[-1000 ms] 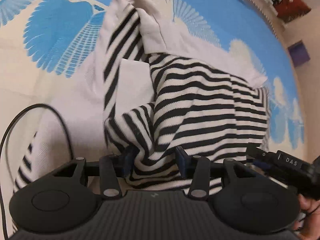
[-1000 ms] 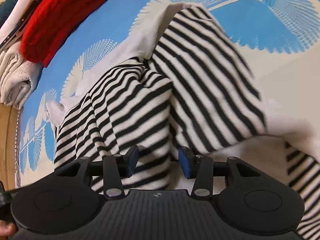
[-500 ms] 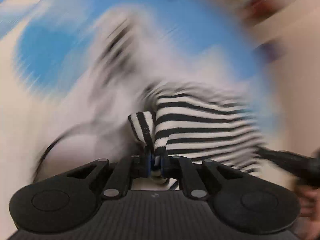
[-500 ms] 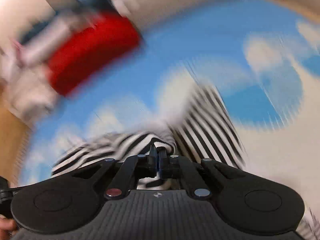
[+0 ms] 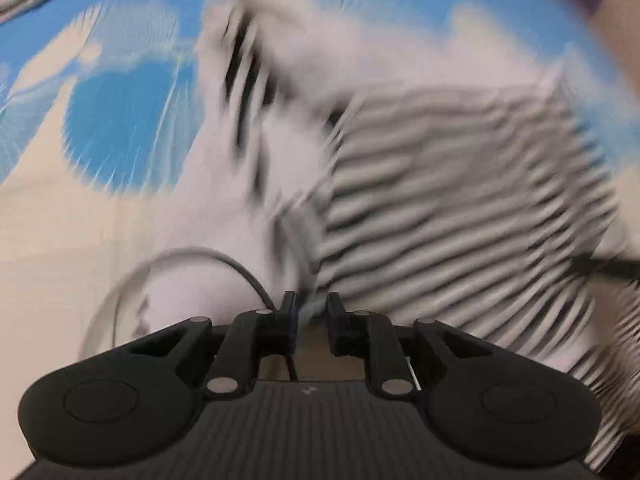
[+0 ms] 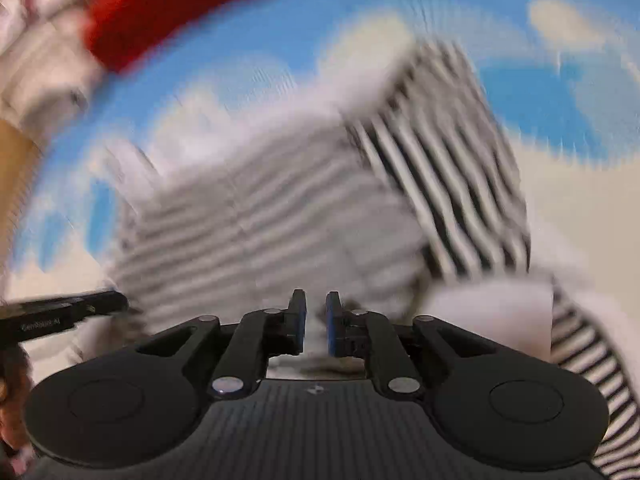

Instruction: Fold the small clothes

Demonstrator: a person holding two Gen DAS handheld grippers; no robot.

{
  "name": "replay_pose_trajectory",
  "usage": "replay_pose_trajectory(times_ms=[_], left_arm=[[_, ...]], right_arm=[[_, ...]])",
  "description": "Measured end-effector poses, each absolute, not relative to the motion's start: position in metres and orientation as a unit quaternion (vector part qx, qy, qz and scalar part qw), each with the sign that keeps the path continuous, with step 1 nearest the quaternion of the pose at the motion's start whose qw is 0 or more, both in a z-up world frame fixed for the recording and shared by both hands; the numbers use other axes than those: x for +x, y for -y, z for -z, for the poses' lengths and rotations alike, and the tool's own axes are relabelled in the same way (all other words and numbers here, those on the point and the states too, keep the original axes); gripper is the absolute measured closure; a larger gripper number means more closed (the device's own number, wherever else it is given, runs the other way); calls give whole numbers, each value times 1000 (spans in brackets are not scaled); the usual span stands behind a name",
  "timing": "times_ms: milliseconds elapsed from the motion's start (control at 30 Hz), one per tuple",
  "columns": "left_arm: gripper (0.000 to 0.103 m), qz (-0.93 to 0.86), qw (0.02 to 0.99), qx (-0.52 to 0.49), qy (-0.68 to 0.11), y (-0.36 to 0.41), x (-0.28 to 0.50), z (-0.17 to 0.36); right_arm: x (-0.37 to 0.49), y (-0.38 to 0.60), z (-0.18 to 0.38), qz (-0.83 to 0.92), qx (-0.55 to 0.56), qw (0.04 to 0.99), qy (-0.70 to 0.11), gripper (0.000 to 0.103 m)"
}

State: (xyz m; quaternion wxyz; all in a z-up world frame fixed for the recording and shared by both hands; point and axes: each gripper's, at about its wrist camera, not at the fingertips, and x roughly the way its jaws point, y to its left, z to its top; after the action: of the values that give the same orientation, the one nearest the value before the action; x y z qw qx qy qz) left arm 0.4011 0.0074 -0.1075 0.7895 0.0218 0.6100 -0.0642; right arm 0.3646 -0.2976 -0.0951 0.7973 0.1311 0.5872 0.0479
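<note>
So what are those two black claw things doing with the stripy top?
A person is folding a black-and-white striped top on a blue and cream patterned cloth, using a gripper in each hand. The left gripper and the right gripper both sit at the near edge of the top, jaws a little apart. The picture is too blurry to tell whether they pinch any fabric. Something red and pale folded laundry lie at the far side.
</note>
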Motion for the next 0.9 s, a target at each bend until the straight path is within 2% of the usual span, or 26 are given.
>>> replay_pose_trajectory(times_ms=[100,167,233,300,333,400,533,667,767,833,900], left_arm=[[86,94,828,36,-552,1,393,75],[84,124,847,20,-517,3,389,65],[80,118,835,19,-536,6,389,82],[80,86,805,57,-585,8,386,108],[81,81,807,57,-582,6,383,107],[81,92,835,28,-542,2,377,83],[78,117,905,-17,-409,-13,340,9],[67,127,940,-28,-317,-19,295,-52],[67,135,952,-39,-272,-31,238,-84],[63,134,958,-29,-251,-34,194,-105],[52,134,965,-15,-226,-33,152,-123]], right_arm=[[363,309,92,-49,166,797,-578,92],[364,308,84,-73,150,812,-559,91],[364,307,94,-61,111,803,-583,86],[360,312,93,-62,120,803,-580,87],[359,316,85,-57,129,805,-576,86],[353,329,58,-53,145,832,-532,86],[332,360,-14,-55,158,897,-409,84],[298,386,-72,-41,149,941,-300,78],[258,407,-92,-36,150,955,-255,78],[225,417,-99,-26,142,963,-226,77],[189,426,-104,-16,124,972,-198,77]])
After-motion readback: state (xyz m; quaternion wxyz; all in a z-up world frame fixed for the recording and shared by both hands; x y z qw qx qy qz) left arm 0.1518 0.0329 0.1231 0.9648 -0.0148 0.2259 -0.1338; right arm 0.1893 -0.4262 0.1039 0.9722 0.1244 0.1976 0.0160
